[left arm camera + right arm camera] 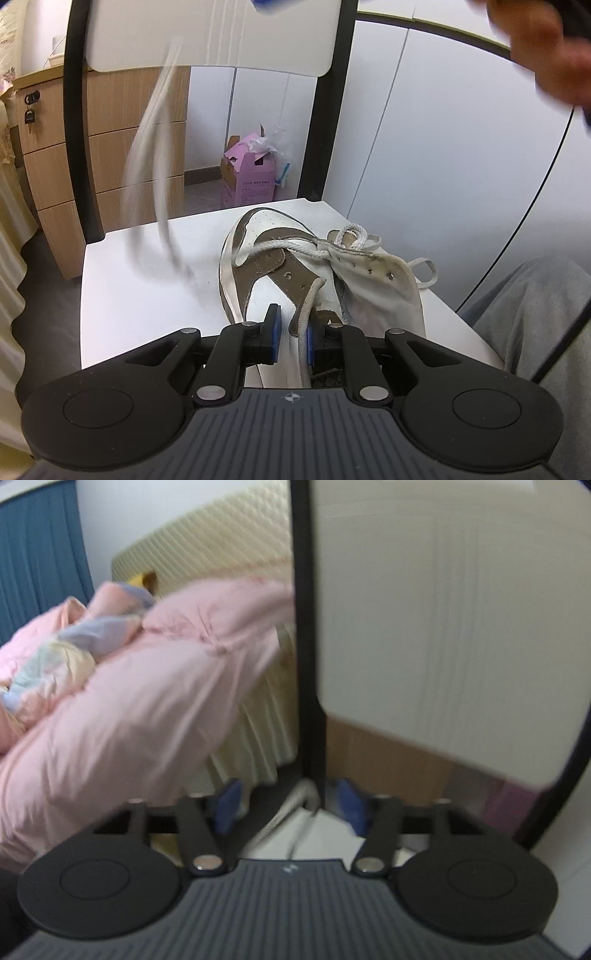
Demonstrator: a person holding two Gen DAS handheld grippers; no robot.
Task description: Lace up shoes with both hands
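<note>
We've got the shoe (284,266) lying on the white seat of the chair (147,295), toe pointing at the chair's backrest, tongue flopped over to one side. Our left gripper (291,339) sits low at the shoe's heel end, blue pads (274,334) a little apart, and a strand of the white lace (304,325) runs straight down between them; we can't tell whether the pads truly grip it. More of that lace crosses the front eyelets and bunches in a loop beside the tongue. Away from the shoe, toward the backrest, a blurred white strand (155,155) whips through the air above the seat.

Our right gripper (291,808) is up near the chair's black frame post, pads spread wide, a pale blurred cord (295,805) hanging in the gap between them without being clamped. Behind the chair, a pink quilt (147,686) is heaped on the bed.
</note>
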